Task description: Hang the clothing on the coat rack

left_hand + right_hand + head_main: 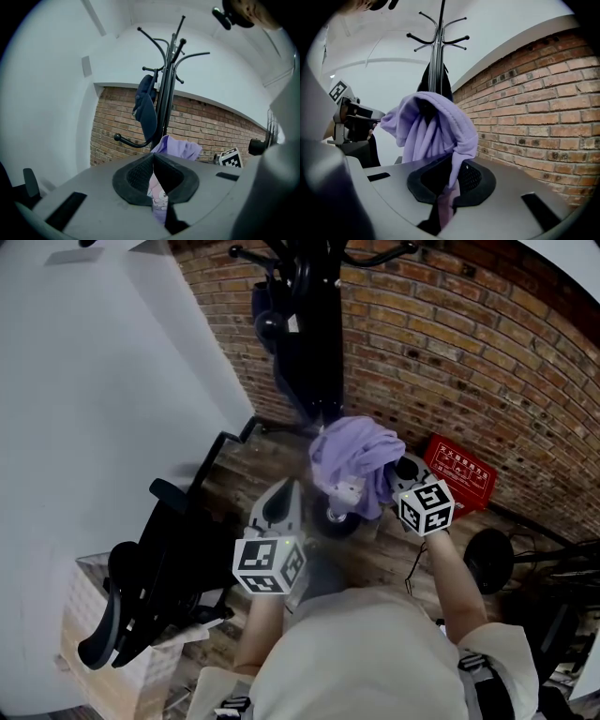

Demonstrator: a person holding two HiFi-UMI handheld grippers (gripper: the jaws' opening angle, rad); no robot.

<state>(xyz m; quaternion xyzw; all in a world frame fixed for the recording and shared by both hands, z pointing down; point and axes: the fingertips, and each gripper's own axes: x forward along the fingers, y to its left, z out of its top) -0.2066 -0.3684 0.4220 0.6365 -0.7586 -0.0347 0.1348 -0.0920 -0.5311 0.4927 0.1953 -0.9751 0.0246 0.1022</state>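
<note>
A red board [459,475] at the foot of the brick wall [469,352] carried white characters, too small to read. On the lavender garment [352,457], a pale patch with a small cartoon print showed in the left gripper view, with no legible words on it. The left tongs [153,182] were closed on that printed patch, the cloth pinched between the pads and running up and away from them. The right tongs [449,185] were nipped narrow on a fold of the same garment, whose bulk draped over and just ahead of them. The garment hung bunched in the air between the two tongs. It was in front of the black coat rack [317,329] and apart from it. A dark blue item [146,108] hung on the rack.
</note>
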